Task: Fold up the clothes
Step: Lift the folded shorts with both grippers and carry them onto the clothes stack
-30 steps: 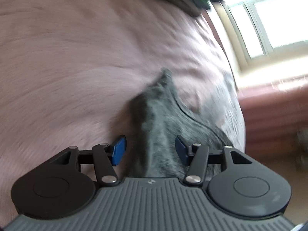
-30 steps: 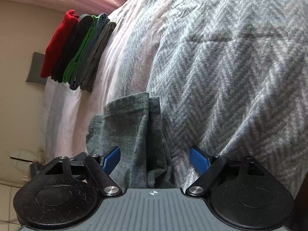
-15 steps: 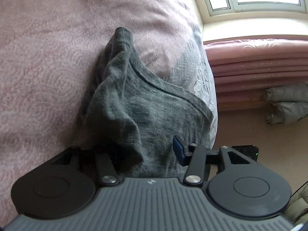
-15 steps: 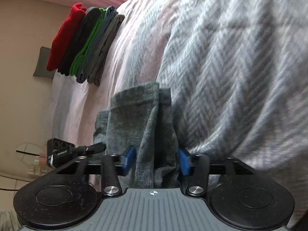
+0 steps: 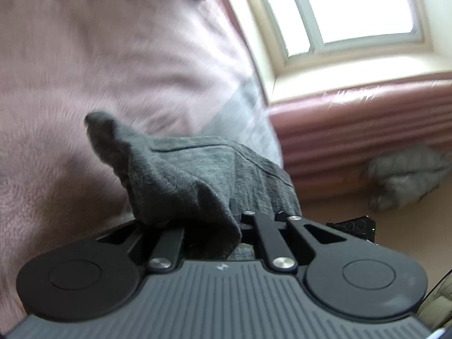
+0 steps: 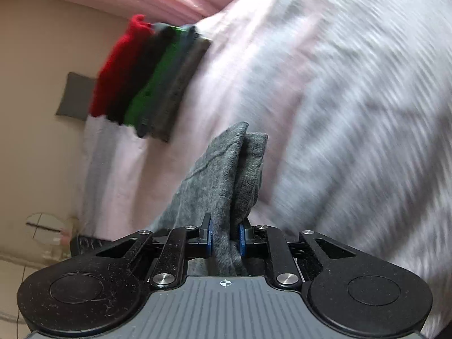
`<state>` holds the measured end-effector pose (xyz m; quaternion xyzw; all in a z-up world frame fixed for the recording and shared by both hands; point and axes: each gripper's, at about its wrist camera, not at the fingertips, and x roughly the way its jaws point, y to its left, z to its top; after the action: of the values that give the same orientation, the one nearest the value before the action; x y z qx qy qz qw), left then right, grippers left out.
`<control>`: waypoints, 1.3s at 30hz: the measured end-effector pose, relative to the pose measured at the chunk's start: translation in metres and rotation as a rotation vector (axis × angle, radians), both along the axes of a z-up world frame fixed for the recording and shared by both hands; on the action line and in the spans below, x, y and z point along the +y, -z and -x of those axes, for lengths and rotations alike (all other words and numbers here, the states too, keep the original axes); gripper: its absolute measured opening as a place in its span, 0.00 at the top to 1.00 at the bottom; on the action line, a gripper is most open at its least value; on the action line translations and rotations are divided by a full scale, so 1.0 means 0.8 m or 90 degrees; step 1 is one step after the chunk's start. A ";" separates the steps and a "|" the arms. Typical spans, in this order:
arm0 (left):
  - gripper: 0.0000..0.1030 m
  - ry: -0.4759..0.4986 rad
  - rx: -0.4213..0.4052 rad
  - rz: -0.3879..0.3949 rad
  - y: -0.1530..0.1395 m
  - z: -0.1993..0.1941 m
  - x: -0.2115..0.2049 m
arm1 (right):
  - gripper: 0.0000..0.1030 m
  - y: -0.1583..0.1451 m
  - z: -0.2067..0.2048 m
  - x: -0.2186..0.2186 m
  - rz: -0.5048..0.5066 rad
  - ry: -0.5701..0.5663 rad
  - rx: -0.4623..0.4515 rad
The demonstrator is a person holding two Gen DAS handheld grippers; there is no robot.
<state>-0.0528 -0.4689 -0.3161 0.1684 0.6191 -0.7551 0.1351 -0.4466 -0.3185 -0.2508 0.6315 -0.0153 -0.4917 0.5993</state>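
A dark grey garment (image 5: 197,175) hangs bunched over my left gripper (image 5: 214,234), which is shut on it; the cloth covers the fingertips. In the right wrist view the same grey garment (image 6: 226,175) rises in a folded peak from my right gripper (image 6: 224,238), whose blue pads (image 6: 208,237) are pressed together on the cloth. The garment is lifted off the pink bedspread (image 5: 84,70). Both views are blurred by motion.
A stack of folded clothes (image 6: 147,76), red, black, green and grey, lies on the bed near its edge. A grey herringbone blanket (image 6: 367,113) covers the bed beside it. A window (image 5: 353,8), a pink padded bench (image 5: 367,130) and a grey bundle (image 5: 406,172) on the floor lie beyond.
Both grippers went from open around the grey garment to shut on it, then lifted it off the bed. The views swung as the cloth rose.
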 end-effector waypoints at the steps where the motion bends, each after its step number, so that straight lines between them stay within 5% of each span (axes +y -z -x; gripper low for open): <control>1: 0.95 -0.026 0.006 0.009 -0.018 -0.006 0.000 | 0.85 -0.015 0.001 -0.013 0.011 -0.013 -0.003; 14: 0.95 -0.285 0.015 0.202 -0.250 -0.038 -0.086 | 0.85 -0.199 0.002 -0.285 0.169 -0.230 -0.039; 21: 0.95 -0.409 -0.016 0.264 -0.317 -0.003 -0.200 | 0.85 -0.268 0.005 -0.494 0.209 -0.324 -0.034; 27: 0.95 -0.451 -0.056 0.282 -0.328 0.038 -0.308 | 0.85 -0.274 0.016 -0.625 0.198 -0.348 -0.025; 39: 0.95 -0.435 -0.114 0.236 -0.234 0.049 -0.401 | 0.84 -0.180 0.023 -0.753 0.109 -0.353 -0.034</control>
<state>-0.0923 -0.7893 -0.1287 -0.0096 0.4785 -0.7479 0.4600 -0.4646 -0.9213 -0.1065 0.5716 0.1010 -0.2892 0.7612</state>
